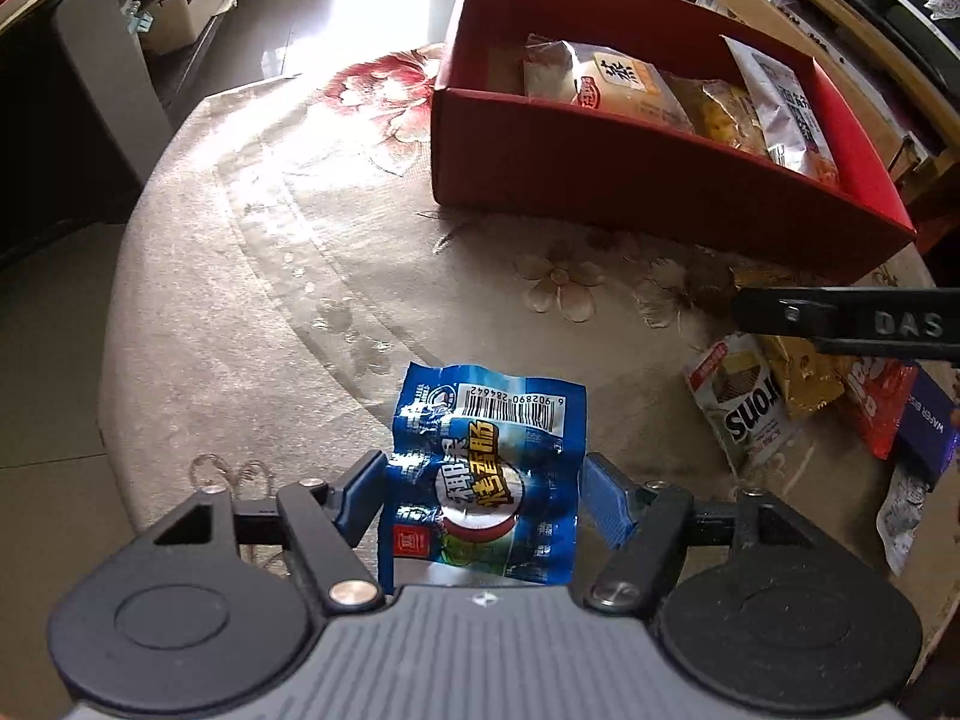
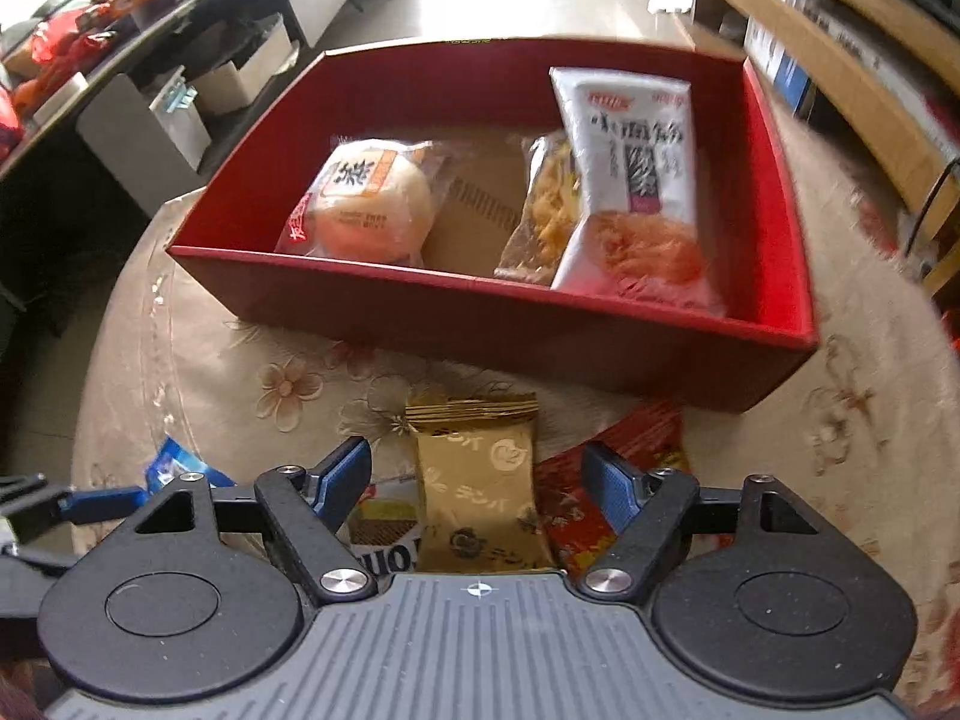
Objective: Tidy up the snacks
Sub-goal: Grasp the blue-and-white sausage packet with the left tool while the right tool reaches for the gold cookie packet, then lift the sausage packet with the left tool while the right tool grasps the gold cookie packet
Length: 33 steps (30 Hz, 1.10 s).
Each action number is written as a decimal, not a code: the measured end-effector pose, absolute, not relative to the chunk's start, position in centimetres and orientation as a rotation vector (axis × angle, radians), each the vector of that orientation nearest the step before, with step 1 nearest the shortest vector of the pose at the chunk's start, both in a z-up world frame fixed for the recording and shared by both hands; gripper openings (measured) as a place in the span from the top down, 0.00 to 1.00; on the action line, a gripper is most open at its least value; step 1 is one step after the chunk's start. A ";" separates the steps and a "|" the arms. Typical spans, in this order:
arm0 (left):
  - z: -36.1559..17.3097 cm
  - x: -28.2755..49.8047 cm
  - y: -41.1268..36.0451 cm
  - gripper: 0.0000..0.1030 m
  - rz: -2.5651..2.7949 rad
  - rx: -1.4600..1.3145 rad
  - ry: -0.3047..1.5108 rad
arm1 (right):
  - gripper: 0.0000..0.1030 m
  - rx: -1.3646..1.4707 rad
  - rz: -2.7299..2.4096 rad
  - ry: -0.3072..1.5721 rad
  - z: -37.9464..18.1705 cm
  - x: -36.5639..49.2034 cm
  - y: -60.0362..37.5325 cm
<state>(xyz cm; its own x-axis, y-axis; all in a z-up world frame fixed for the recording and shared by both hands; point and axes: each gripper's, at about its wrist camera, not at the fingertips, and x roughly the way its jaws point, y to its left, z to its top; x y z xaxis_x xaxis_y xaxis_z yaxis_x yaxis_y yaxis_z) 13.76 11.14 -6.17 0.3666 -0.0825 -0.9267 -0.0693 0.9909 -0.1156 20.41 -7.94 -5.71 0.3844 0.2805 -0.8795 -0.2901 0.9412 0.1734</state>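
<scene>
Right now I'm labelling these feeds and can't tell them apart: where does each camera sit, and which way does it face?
Left wrist: on the left gripper, looking steeply down at a blue snack packet between its jaws; the right gripper's finger juts in.
Right wrist: on the right gripper, looking down at a gold packet between open jaws, toward the red box.
Shared: red box, bun, floral tablecloth, blue packet, gold packet.
</scene>
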 end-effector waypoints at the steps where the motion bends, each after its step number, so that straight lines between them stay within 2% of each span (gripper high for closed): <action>1: -6.2 13.8 11.1 0.33 -0.009 -0.145 1.199 | 0.21 -0.005 0.367 1.124 -5.9 20.6 -7.8; 5: -6.2 14.3 10.7 0.33 -0.021 -0.150 1.200 | 0.26 -0.023 0.377 1.143 -6.6 20.9 -6.7; 10: -6.4 14.4 10.3 0.33 -0.023 -0.134 1.206 | 0.47 -0.157 0.365 1.125 -7.2 20.6 -5.0; 13: -6.5 14.2 10.3 0.33 -0.024 -0.127 1.210 | 0.53 -0.152 0.375 1.128 -6.9 20.2 -5.1; 23: -6.0 12.8 9.1 0.33 -0.062 -0.100 1.202 | 0.53 -0.107 0.370 1.084 -4.3 15.4 -8.2; 33: -7.1 10.2 6.1 0.33 -0.064 0.022 1.196 | 0.52 -0.218 0.354 1.152 -7.9 10.7 -7.8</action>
